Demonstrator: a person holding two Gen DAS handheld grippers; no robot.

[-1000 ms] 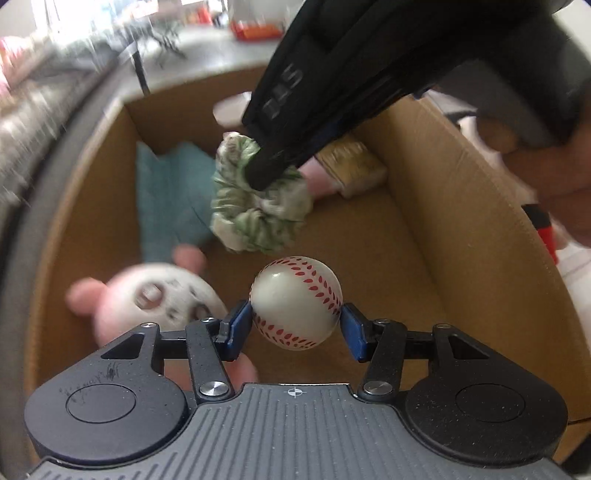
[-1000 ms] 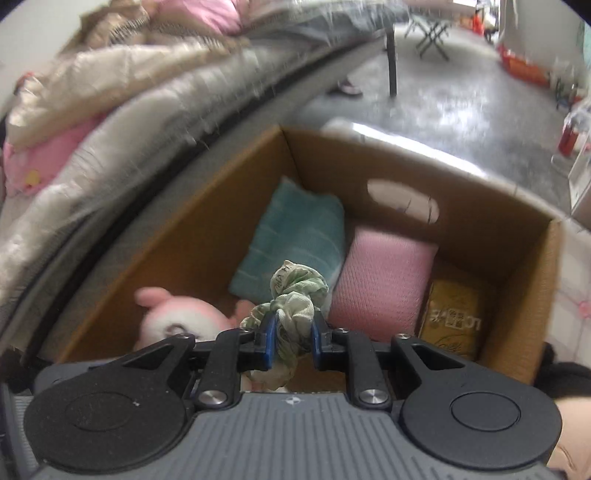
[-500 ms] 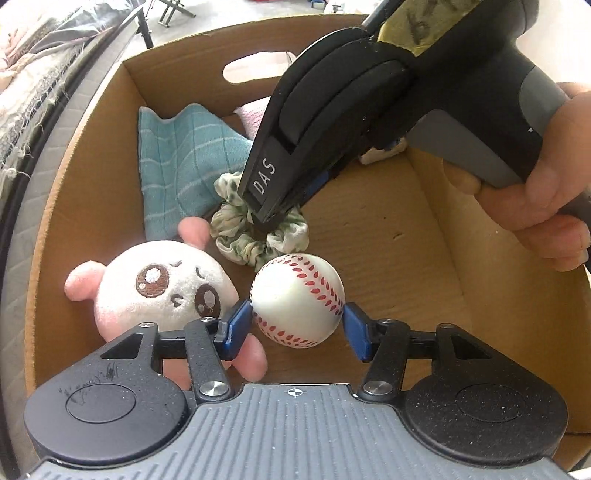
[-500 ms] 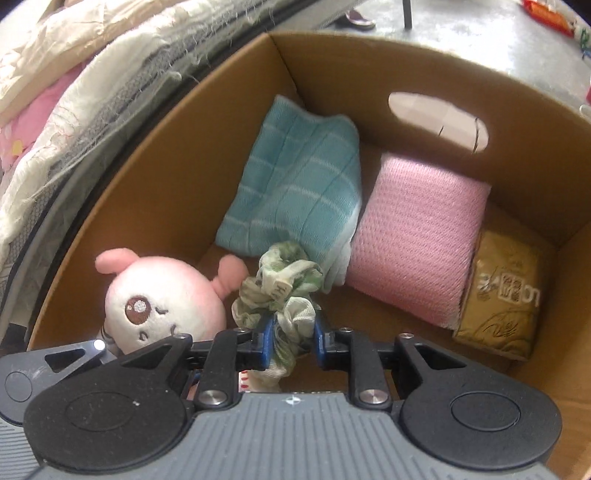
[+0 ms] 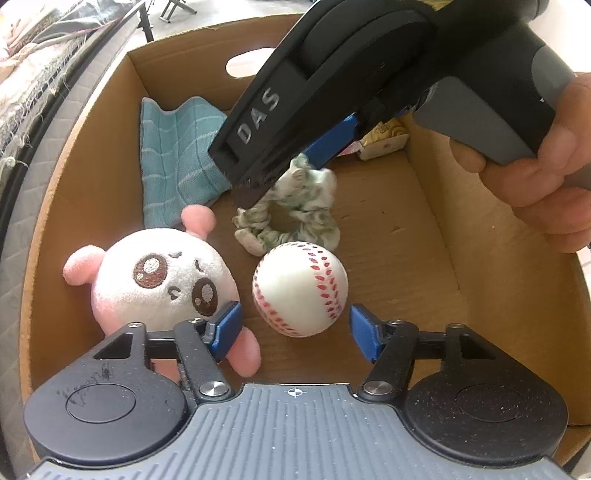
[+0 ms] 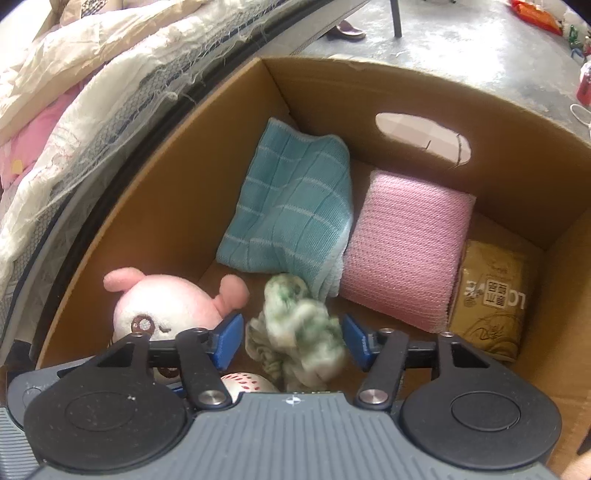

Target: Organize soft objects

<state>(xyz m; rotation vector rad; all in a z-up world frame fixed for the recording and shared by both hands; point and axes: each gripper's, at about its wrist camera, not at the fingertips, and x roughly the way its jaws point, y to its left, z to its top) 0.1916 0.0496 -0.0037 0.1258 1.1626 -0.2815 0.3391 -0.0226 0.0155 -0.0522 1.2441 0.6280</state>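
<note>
Tongs just spread in the cardboard box (image 6: 155, 192): left tongs (image 5: 295, 326) off baseball (image 5: 300, 288), right tongs (image 6: 293, 338) off scrunchie (image 6: 295, 332).

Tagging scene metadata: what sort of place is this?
Likely a bedroom at home: a mattress with rumpled bedding runs beside the cardboard box, which stands on a bare grey floor, with a slipper nearby.

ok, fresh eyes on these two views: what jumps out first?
The baseball sits low in the cardboard box, free between the left gripper's open jaws, which have just been opening. Left of it lies a pink-eared plush. Just behind, the green scrunchie hangs loose between the right gripper's jaws, also just opened, in front of the teal cloth.
</note>
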